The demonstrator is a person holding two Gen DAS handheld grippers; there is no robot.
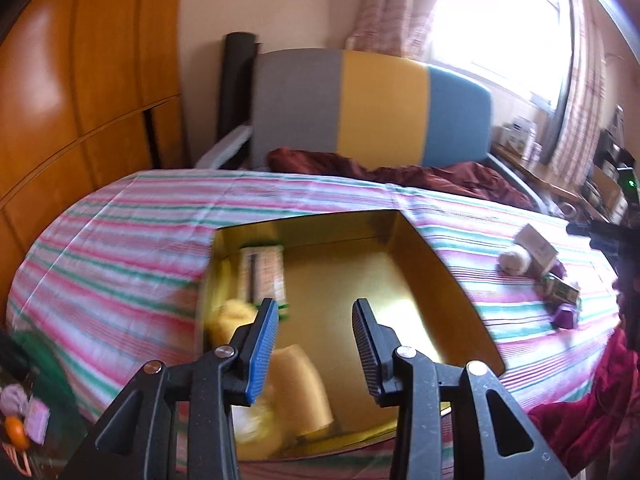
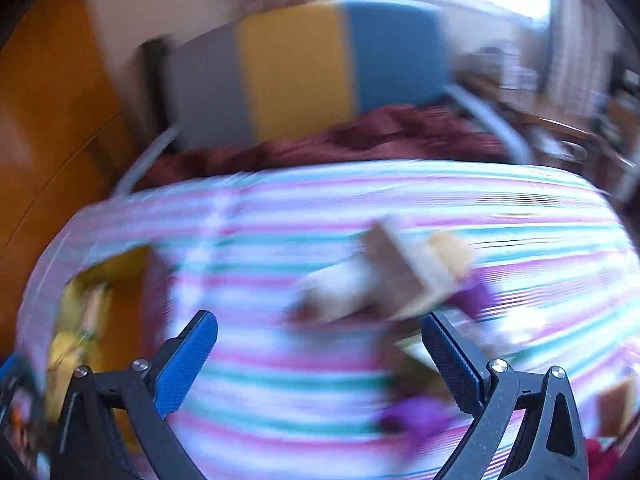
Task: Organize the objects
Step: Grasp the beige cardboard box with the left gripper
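Observation:
A gold open box (image 1: 432,276) lies on the striped bedspread (image 1: 120,248). Inside it are a patterned packet (image 1: 262,276), a yellow yarn ball (image 1: 234,318) and a yellow roll (image 1: 298,384). My left gripper (image 1: 316,344) is open and empty just above the box's near end. To the right on the bedspread lie a cream yarn ball (image 1: 516,260), a beige box (image 1: 536,244), a green box (image 1: 562,290) and purple items (image 1: 566,316). My right gripper (image 2: 320,356) is open and empty above these; that view is blurred, showing the beige box (image 2: 400,276) and a purple item (image 2: 416,412).
A grey, yellow and blue headboard (image 1: 372,108) and a dark red quilt (image 1: 420,176) are at the far end. An orange wooden wardrobe (image 1: 60,100) stands left. A cluttered desk (image 1: 552,168) stands under the window at right. Small items (image 1: 20,420) lie at lower left.

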